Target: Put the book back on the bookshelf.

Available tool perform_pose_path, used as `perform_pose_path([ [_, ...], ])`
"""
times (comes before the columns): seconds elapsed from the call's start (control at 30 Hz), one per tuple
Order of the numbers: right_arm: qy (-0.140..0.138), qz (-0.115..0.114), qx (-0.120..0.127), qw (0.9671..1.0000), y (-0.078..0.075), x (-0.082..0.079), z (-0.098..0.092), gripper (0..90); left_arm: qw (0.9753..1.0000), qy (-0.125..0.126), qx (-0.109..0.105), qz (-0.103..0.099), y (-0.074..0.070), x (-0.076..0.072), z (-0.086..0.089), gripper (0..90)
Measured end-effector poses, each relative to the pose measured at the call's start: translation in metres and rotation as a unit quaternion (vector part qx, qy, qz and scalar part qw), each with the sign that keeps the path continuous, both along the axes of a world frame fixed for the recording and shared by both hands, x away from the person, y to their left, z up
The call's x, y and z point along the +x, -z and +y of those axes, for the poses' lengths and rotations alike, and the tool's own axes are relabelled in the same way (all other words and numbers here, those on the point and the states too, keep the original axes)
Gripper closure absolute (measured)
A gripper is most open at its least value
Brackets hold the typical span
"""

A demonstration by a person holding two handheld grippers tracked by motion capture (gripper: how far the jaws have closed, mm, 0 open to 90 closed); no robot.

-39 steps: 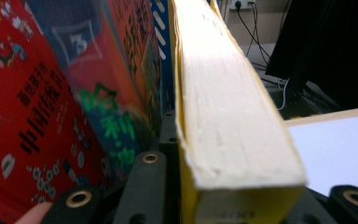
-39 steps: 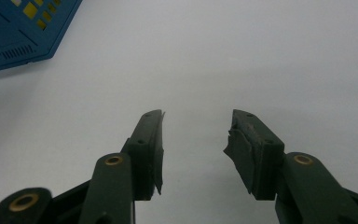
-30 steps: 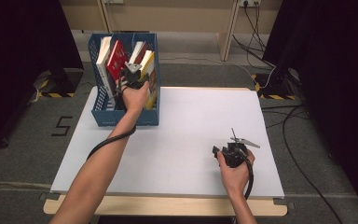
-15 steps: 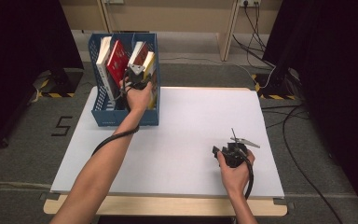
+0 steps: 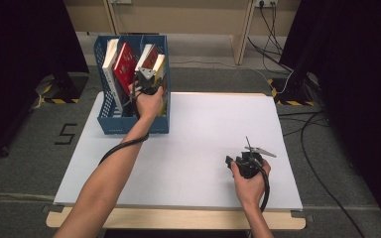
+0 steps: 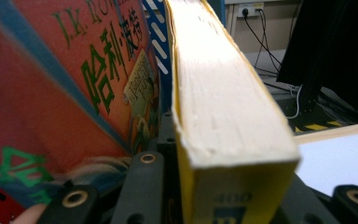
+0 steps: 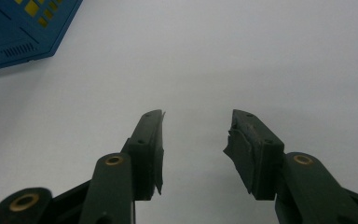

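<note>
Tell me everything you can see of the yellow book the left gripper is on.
The yellow book is a thick paperback with a yellow cover and cream page edges, slightly worn at the near corner. It stands tilted in the rightmost slot of the blue file rack, beside a red-orange book. The left gripper clamps its near end.

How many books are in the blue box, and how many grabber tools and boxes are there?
Books standing in the box: 4, namely a white-edged book, a red-covered book, an orange-and-white book and a yellow-covered book.
Black two-jaw grippers: 2, left gripper, right gripper.
Blue perforated plastic file box: 1.
Total: 7.
</note>
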State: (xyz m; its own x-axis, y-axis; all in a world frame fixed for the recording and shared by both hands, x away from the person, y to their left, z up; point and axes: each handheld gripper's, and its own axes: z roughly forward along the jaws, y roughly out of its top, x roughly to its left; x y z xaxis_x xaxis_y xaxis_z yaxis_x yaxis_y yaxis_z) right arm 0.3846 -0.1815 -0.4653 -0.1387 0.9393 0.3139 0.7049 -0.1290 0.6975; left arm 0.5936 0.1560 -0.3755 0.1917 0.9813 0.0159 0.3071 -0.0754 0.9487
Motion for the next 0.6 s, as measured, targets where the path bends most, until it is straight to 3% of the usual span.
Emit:
perform_pose_path([
  [0.13, 0.000, 0.004, 0.001, 1.0000, 0.000, 0.000, 0.000, 54.9, 0.9999, -0.001, 0.002, -0.012, -0.004, -0.008, 0.002, 69.6],
  [0.23, -0.002, 0.006, 0.001, 1.0000, 0.001, 0.000, 0.000, 54.8, 0.9996, 0.002, -0.011, -0.025, -0.010, -0.023, 0.009, 66.9],
  [0.3, -0.004, 0.004, -0.001, 1.0000, 0.001, 0.000, 0.001, 54.7, 0.9995, 0.008, -0.004, -0.029, -0.012, -0.035, 0.011, 67.0],
  [0.43, -0.004, 0.004, 0.000, 1.0000, 0.000, -0.001, 0.002, 54.5, 0.9994, 0.010, -0.027, -0.020, -0.006, -0.053, 0.019, 69.4],
  [0.6, -0.005, 0.007, -0.001, 1.0000, 0.001, 0.000, 0.004, 54.4, 0.9993, 0.012, -0.036, -0.002, 0.002, -0.056, 0.023, 73.6],
])
